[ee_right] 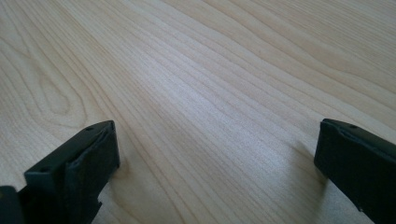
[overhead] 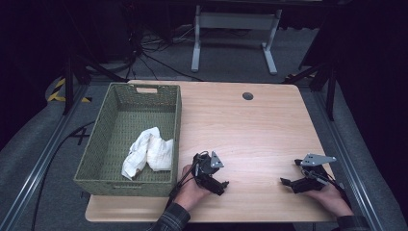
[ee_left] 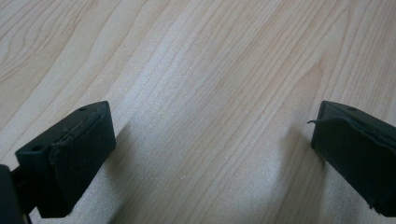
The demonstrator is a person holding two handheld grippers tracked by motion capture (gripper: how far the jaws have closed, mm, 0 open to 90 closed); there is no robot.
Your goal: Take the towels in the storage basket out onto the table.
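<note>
A green woven basket (overhead: 107, 126) stands on the left part of the light wooden table (overhead: 250, 130), and a crumpled white cloth (overhead: 147, 152) lies inside it near its front right corner. My left gripper (overhead: 222, 186) rests low over the table just right of the basket's front corner, held by a hand in a plaid sleeve. Its jaws stand wide apart in the left gripper view (ee_left: 212, 144), with bare wood between them. My right gripper (overhead: 285, 183) sits near the table's front right edge, also open (ee_right: 217, 156), nothing between its pads.
A round cable hole (overhead: 248, 96) marks the table's far side. Beyond the table stands a white desk frame (overhead: 235, 29) on a grey floor with black cables. Dark stands and rails flank both table sides.
</note>
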